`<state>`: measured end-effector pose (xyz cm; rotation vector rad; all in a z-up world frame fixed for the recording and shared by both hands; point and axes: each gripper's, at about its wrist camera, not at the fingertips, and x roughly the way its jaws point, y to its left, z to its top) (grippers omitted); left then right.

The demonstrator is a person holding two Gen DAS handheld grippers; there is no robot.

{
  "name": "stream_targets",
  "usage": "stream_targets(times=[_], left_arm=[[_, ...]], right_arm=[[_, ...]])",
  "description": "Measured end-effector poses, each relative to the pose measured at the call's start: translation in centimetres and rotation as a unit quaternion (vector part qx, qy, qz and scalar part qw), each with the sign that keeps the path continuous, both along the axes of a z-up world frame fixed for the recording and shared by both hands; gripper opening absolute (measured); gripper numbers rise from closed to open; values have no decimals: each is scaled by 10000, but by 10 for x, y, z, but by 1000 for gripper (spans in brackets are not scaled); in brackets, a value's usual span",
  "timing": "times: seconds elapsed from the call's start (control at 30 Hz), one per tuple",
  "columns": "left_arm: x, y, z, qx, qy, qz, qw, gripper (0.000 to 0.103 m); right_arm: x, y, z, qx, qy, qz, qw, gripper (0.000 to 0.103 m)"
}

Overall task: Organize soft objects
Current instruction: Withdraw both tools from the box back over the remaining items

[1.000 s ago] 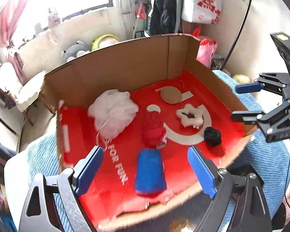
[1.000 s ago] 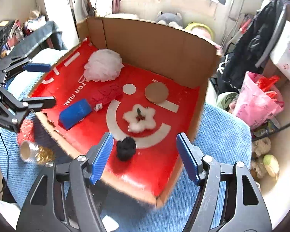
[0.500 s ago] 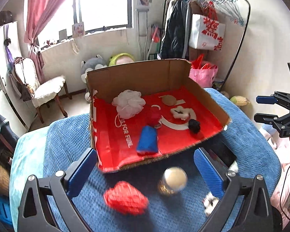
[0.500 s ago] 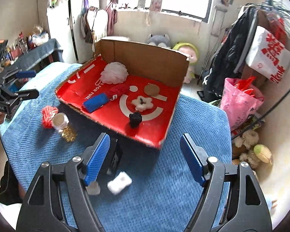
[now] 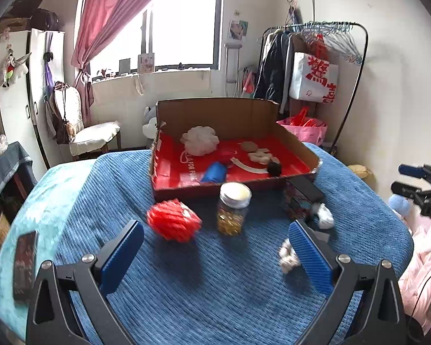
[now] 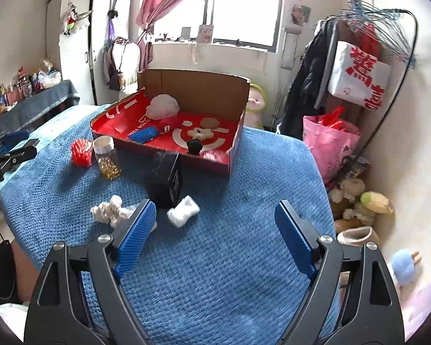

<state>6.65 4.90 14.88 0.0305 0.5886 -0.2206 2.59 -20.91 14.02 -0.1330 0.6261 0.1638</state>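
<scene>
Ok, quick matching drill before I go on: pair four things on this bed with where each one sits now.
Things:
1. white mesh puff
2. red spiky ball
3. jar with gold beads
4. white sock bundle

Places:
A. on the blanket, just right of the red ball
B. inside the box, near its back wall
C. on the blanket, in front of the black box
D. on the blanket, left of the jar

Pairs: 1-B, 2-D, 3-A, 4-C

You're in a lived-in bedroom: blue bedspread (image 6: 229,258) under your tools, clothes rack (image 5: 316,57) and pink curtain (image 5: 114,14) ahead by the window (image 6: 244,5), white wardrobe (image 6: 80,43) ahead-left, plush toys (image 6: 359,198) on the floor, right.
</scene>
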Motion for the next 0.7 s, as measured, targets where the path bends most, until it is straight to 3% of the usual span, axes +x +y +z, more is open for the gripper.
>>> stream_targets(times=[0.13, 0.43, 0.7], left_arm=[[-23, -9, -17, -187, -119, 34, 9997, 103], [-45, -27, -52, 24, -210, 211, 9996, 103], [-52, -47, -72, 158, -415, 184, 9988, 103]], right_arm=[[-22, 14, -24, -29, -203, -254, 9995, 85], [-41, 46, -66, 173, -520, -574, 9968, 85], [-39, 59, -89, 613, -383, -535, 9959, 85]])
